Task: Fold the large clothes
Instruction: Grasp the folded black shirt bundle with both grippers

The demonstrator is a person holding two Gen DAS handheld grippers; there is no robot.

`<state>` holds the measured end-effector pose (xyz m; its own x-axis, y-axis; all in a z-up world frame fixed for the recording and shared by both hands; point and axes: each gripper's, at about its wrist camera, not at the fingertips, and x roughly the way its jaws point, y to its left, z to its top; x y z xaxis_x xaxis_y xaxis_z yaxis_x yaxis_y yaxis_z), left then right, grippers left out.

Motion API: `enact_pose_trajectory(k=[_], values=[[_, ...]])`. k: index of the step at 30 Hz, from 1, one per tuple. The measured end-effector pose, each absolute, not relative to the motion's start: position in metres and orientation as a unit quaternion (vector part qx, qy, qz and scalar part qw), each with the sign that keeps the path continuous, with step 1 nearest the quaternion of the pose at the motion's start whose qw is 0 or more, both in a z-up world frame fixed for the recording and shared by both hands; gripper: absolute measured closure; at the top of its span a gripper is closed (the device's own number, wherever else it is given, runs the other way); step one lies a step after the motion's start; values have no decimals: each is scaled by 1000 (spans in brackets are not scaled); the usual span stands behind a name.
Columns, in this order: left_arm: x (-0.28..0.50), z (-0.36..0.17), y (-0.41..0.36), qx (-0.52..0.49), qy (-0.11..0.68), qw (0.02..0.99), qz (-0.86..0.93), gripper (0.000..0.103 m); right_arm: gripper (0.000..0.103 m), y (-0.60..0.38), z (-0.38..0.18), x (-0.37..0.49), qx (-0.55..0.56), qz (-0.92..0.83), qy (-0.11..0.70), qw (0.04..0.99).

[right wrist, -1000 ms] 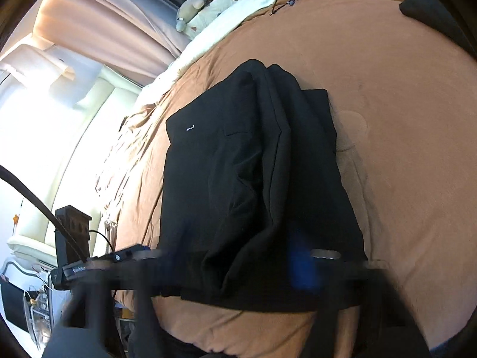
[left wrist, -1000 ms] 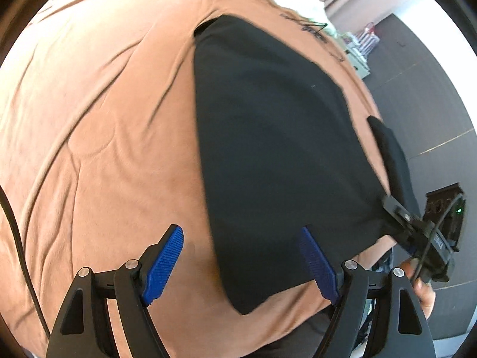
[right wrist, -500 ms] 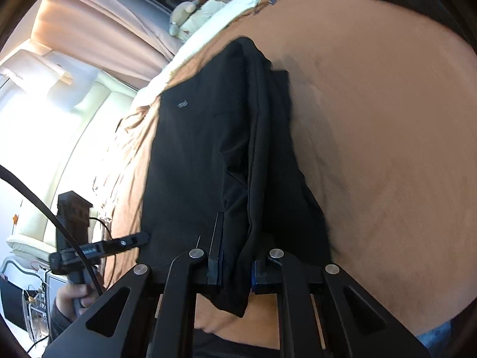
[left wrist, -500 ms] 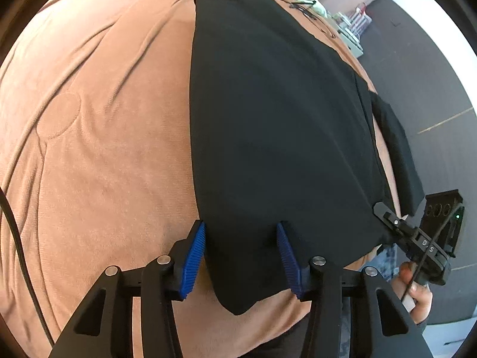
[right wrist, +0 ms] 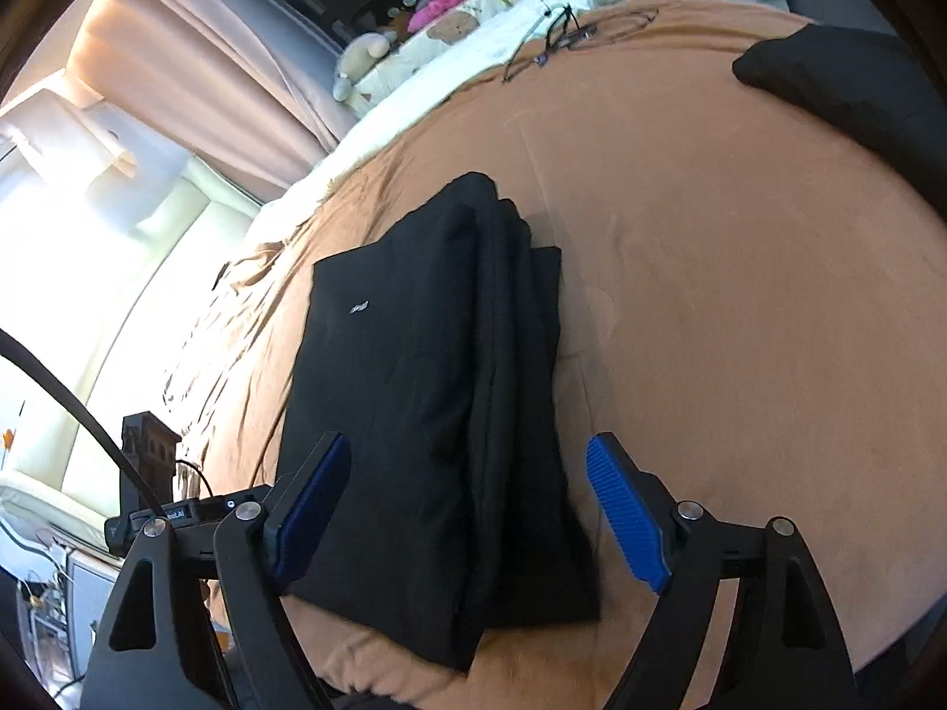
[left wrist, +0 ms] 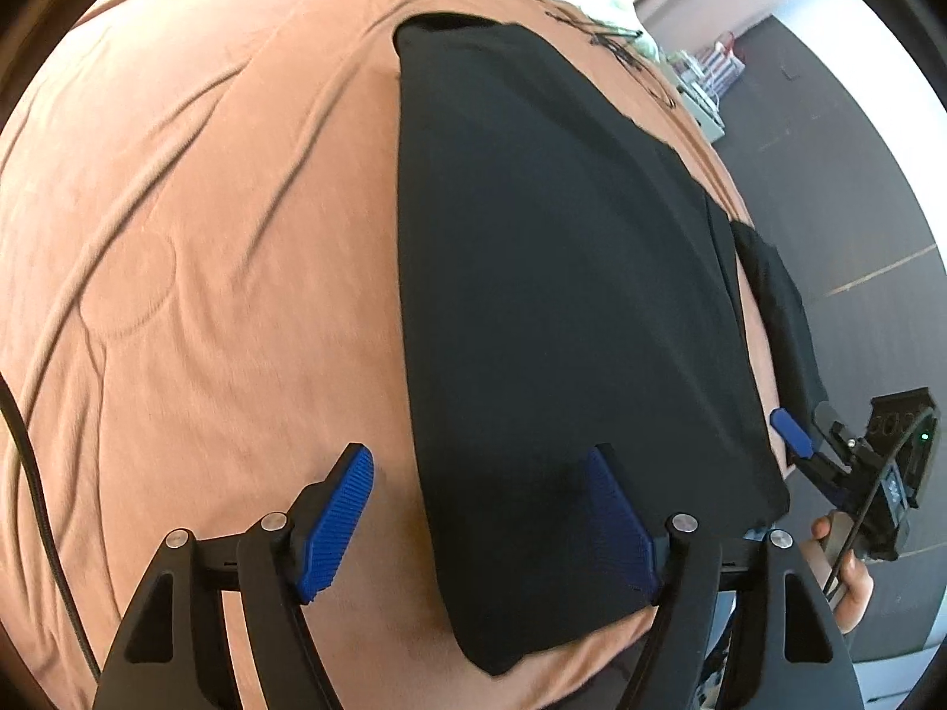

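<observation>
A black garment [left wrist: 562, 307] lies folded lengthwise on the brown bedspread [left wrist: 207, 236]. In the right wrist view it [right wrist: 426, 390] shows several stacked layers and a small white logo. My left gripper [left wrist: 485, 520] is open, its blue pads spread over the garment's near left corner, holding nothing. My right gripper [right wrist: 467, 515] is open and empty, straddling the near end of the folded stack. It also shows in the left wrist view [left wrist: 828, 461] at the garment's right corner.
A second black cloth [right wrist: 846, 89] lies at the bed's far right. A thin black cable [right wrist: 562, 29] lies near the white pillows [right wrist: 473, 41]. The bed's near edge runs just below both grippers. A dark floor [left wrist: 858, 207] lies to the right.
Both grippers were shut on the garment's near edge half a second ago and have opened, letting it go. The garment now lies flat on the bed.
</observation>
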<state>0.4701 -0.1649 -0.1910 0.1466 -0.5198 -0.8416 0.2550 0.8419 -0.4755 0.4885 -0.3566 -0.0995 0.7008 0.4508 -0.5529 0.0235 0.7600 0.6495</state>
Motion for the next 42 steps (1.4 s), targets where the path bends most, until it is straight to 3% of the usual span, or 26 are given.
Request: enact_pose_trajectory(k=[12, 24, 29, 30, 31, 32, 34, 37, 42], values=[[541, -202, -185, -140, 587, 754, -259, 27, 22, -374, -126, 587, 340, 189, 426, 817], [593, -215, -202, -147, 583, 754, -267, 28, 22, -394, -136, 631, 358, 240, 427, 795], [596, -222, -207, -155, 590, 747, -264, 36, 22, -384, -131, 636, 321, 245, 443, 801], [596, -221, -210, -150, 590, 749, -261, 36, 29, -385, -131, 637, 317, 247, 443, 801], [595, -220, -212, -146, 590, 750, -259, 36, 47, -382, -129, 639, 315, 250, 444, 800], [596, -219, -216, -142, 591, 751, -257, 37, 58, -382, -128, 639, 317, 256, 446, 797], [597, -217, -220, -139, 591, 753, -255, 43, 76, -381, -123, 637, 316, 257, 438, 801], [594, -208, -219, -139, 585, 757, -256, 56, 87, -376, -103, 625, 285, 253, 423, 822], [584, -181, -215, -146, 568, 767, -260, 70, 90, -362, -58, 598, 241, 256, 399, 846]])
